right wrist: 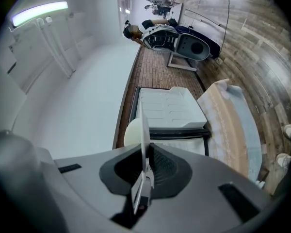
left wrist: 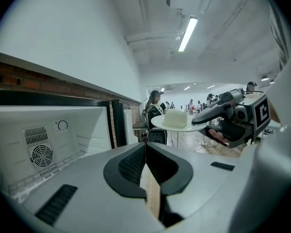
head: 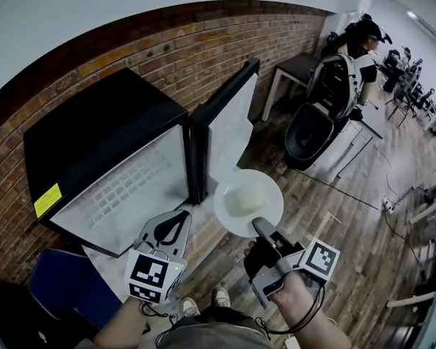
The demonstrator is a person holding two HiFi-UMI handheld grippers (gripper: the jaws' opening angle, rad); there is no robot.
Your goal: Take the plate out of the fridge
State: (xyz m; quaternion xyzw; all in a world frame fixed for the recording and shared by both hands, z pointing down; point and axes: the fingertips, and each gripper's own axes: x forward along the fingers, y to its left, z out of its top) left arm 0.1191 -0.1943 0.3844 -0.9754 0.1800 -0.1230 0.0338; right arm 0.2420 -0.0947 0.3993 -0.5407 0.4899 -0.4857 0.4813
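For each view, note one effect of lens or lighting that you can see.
Head view: the brick wall bows into an arc, and the corners go dark. Left gripper view: the ceiling lamp glares white. Right gripper view: the floorboards curve, and a lamp strip blows out.

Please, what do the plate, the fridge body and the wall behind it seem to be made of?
Plate: probably glazed ceramic or melamine, since it is white and smooth with a thin rim. Fridge: black casing, likely painted metal with a dull sheen; the white inside looks like plastic. Wall: red-brown brick with pale mortar joints and a rough finish.
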